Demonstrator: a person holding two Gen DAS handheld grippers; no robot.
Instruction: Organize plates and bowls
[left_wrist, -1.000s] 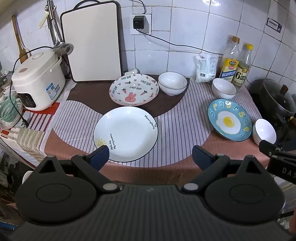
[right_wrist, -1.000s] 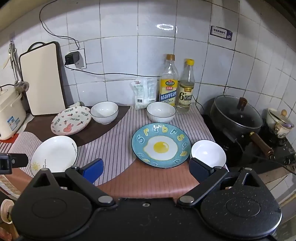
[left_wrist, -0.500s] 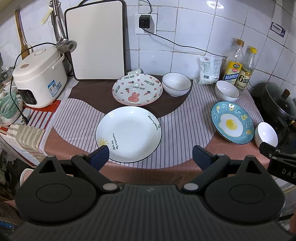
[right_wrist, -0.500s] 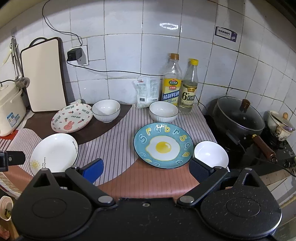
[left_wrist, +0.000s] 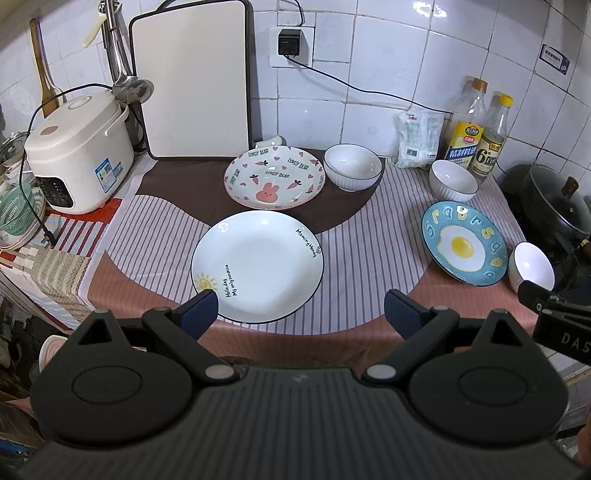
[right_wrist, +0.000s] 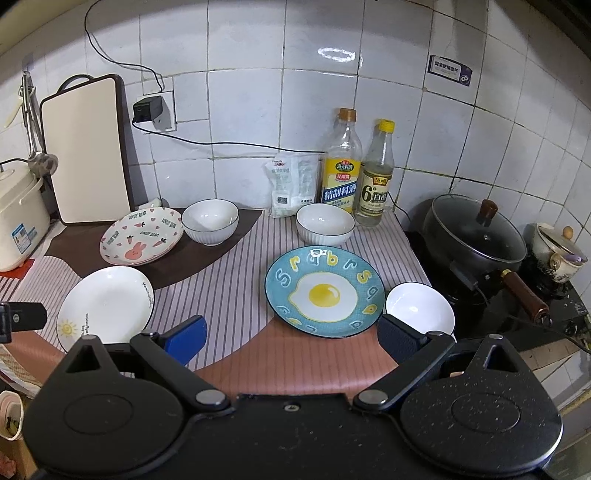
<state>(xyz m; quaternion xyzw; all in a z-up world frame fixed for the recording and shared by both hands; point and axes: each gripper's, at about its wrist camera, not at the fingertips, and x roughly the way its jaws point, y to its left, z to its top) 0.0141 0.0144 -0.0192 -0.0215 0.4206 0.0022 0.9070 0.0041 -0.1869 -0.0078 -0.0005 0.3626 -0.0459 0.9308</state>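
Nothing is lifted yet; judging by the layout, the step in hand is choosing a first plate and closing in on it.

Going left to right: the left gripper (left_wrist: 300, 308) hangs with its jaws wide apart and empty, just short of the near rim of the white plate (left_wrist: 257, 266). To take it well, one finger should slide under that rim where it sits at the counter edge (left_wrist: 258, 332), since the flat plate offers little else to pinch. Just behind it lies the bunny plate (left_wrist: 275, 176), with a ribbed bowl (left_wrist: 352, 167) touching or nearly touching its right side, so a lift there wants care.

Further right, a second bowl (right_wrist: 325, 224) sits near the bottles (right_wrist: 341, 162), and the egg plate (right_wrist: 324, 291) lies in front of it. The right gripper (right_wrist: 290, 336) is likewise spread and holding nothing, near that plate's front rim. The small bowl (right_wrist: 420, 306) sits just beside the plate at the counter's right end, next to the black pot (right_wrist: 474, 230), and would be easy to knock off.

Open striped cloth (left_wrist: 369, 236) between the two plate groups gives the best room for stacking.
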